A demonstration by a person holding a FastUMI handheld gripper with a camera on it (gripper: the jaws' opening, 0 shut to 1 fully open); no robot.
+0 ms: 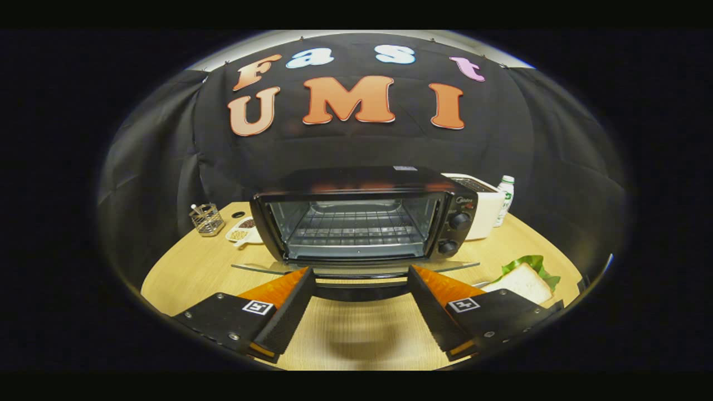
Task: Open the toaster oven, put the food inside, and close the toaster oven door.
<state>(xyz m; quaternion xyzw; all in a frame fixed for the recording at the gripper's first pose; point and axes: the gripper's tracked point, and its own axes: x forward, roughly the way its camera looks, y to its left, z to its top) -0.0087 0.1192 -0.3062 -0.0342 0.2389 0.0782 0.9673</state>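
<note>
Gaping tongs (pixel 359 273) — toaster oven (pixel 362 217) door down.

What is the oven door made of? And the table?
Oven door: looks like clear glass, since the table shows through it where it lies open. Table: pale wood or wood-look top, with fine grain lines. The open claw sits at the door's front edge.

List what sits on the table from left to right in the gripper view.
Wire basket → small white dish → toaster oven with its door folded down, the open tool straddling the door's handle → white appliance → bottle → sandwich.
</note>
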